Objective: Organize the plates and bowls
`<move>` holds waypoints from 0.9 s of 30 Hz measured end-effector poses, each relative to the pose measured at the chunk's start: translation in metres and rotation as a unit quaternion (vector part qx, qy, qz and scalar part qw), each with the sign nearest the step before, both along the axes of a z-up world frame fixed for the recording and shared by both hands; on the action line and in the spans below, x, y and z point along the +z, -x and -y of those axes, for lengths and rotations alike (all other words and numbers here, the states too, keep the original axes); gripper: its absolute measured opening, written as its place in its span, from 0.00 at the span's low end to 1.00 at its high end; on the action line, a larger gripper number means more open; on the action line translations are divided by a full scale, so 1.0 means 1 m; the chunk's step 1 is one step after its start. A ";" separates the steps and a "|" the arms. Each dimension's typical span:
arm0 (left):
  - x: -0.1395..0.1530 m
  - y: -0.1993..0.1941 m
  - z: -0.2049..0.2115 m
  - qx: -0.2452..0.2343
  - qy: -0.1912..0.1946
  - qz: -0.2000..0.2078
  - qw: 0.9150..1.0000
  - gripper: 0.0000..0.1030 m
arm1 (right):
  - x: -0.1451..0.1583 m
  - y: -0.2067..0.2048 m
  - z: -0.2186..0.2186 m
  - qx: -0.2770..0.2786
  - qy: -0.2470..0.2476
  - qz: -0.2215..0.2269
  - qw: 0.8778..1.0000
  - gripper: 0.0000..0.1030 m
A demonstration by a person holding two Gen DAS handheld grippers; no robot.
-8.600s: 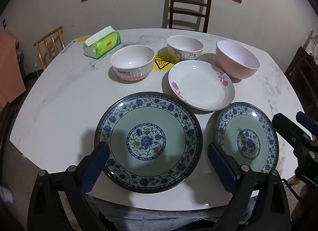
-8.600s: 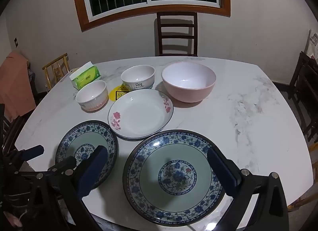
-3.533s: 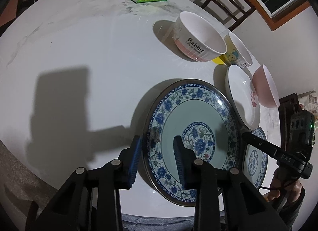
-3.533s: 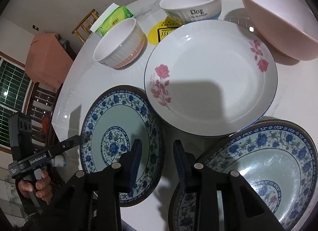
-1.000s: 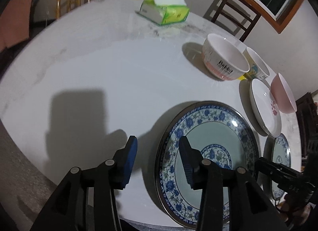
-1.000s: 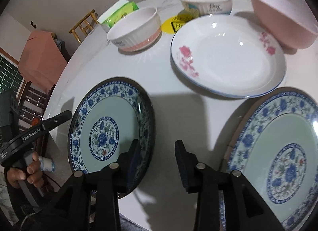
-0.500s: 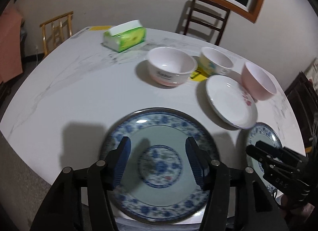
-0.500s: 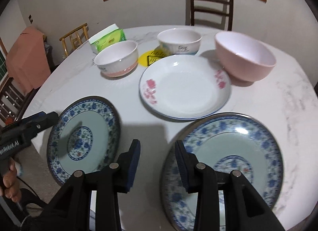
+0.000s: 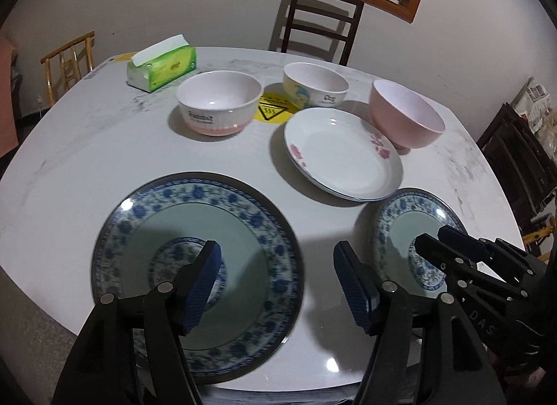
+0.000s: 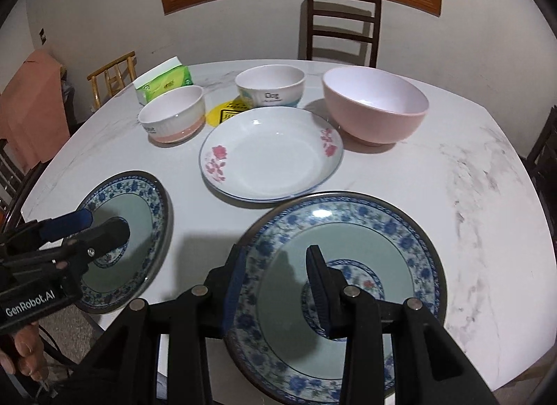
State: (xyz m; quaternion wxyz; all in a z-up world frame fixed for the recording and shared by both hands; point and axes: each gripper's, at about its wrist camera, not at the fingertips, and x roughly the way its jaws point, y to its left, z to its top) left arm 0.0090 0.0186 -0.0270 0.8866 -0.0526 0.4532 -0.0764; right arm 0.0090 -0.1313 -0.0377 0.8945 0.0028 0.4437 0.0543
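Round glossy floral plate (image 9: 216, 231) on marble table (image 9: 87, 161).

**Marble-topped table and the items resting on it**

A white, grey-veined table (image 10: 487, 196) carries eight items. Along its near edge lie two blue-and-white floral plates: a large plate (image 9: 195, 265) and a small plate (image 9: 400, 220), set apart from each other. Behind them sits a white plate with pink roses (image 10: 271, 154). Farther back stand three bowls: a ribbed white-and-pink bowl (image 10: 174, 114), a cream bowl with lettering (image 10: 269, 86), and a plain pink bowl (image 10: 374, 105) just beside the rose plate. A yellow warning sticker (image 10: 224, 112) lies flat between the first two bowls. A green tissue pack (image 9: 162, 63) rests near the far corner.
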 end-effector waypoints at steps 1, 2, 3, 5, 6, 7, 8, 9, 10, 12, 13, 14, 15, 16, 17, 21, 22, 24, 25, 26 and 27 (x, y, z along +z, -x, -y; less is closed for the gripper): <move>-0.001 0.000 0.003 -0.003 -0.001 -0.001 1.000 0.63 | 0.000 0.000 0.002 -0.002 0.001 0.001 1.000 0.35; -0.001 0.001 0.006 -0.006 -0.002 -0.001 1.000 0.63 | 0.000 0.001 0.003 -0.003 0.002 0.001 1.000 0.35; -0.002 0.001 0.010 -0.009 -0.003 -0.001 1.000 0.64 | 0.000 0.002 0.006 -0.005 0.003 0.002 1.000 0.35; -0.003 0.002 0.016 -0.014 -0.005 -0.003 1.000 0.64 | 0.000 0.004 0.010 -0.008 0.007 0.004 1.000 0.35; -0.004 0.003 0.017 -0.016 -0.005 -0.004 1.000 0.65 | -0.001 0.005 0.012 -0.010 0.008 0.004 1.000 0.35; -0.004 0.004 0.020 -0.017 -0.005 -0.005 1.000 0.65 | -0.001 0.006 0.014 -0.011 0.009 0.005 1.000 0.35; -0.005 0.004 0.022 -0.019 -0.005 -0.005 1.000 0.65 | -0.001 0.007 0.017 -0.013 0.008 0.005 1.000 0.35; -0.005 0.005 0.024 -0.020 -0.005 -0.005 1.000 0.65 | -0.001 0.007 0.019 -0.015 0.007 0.005 1.000 0.35; -0.006 0.005 0.026 -0.022 -0.006 -0.005 1.000 0.65 | -0.001 0.008 0.022 -0.016 0.006 0.005 1.000 0.35; -0.006 0.006 0.030 -0.026 -0.006 -0.005 1.000 0.66 | -0.001 0.010 0.027 -0.018 0.006 0.007 1.000 0.35; -0.007 0.007 0.032 -0.028 -0.006 -0.005 1.000 0.66 | -0.001 0.012 0.029 -0.020 0.006 0.008 1.000 0.35; -0.007 0.007 0.034 -0.029 -0.007 -0.005 1.000 0.66 | -0.001 0.013 0.032 -0.021 0.006 0.009 1.000 0.35; -0.008 0.008 0.037 -0.030 -0.007 -0.005 1.000 0.66 | -0.001 0.014 0.034 -0.021 0.006 0.010 1.000 0.35; -0.008 0.008 0.038 -0.032 -0.007 -0.004 0.999 0.66 | -0.001 0.015 0.036 -0.022 0.007 0.010 1.000 0.35; -0.009 0.008 0.041 -0.035 -0.006 -0.006 0.999 0.67 | -0.001 0.017 0.040 -0.024 0.009 0.012 1.000 0.35; -0.012 0.009 0.048 -0.041 -0.006 -0.009 0.999 0.67 | -0.003 0.021 0.051 -0.029 0.014 0.012 0.999 0.35; -0.012 0.009 0.050 -0.043 -0.007 -0.010 0.999 0.67 | -0.004 0.022 0.054 -0.030 0.013 0.012 0.999 0.35; -0.013 0.009 0.053 -0.045 -0.006 -0.012 0.999 0.67 | -0.005 0.023 0.061 -0.036 0.014 0.010 0.999 0.35; -0.014 0.009 0.054 -0.047 -0.006 -0.014 0.999 0.67 | -0.006 0.023 0.064 -0.038 0.013 0.009 0.999 0.35; -0.015 0.009 0.056 -0.049 -0.006 -0.016 0.999 0.67 | -0.006 0.024 0.067 -0.040 0.012 0.009 0.999 0.35; -0.016 0.010 0.057 -0.050 -0.006 -0.017 0.999 0.67 | -0.006 0.025 0.070 -0.042 0.013 0.009 0.999 0.35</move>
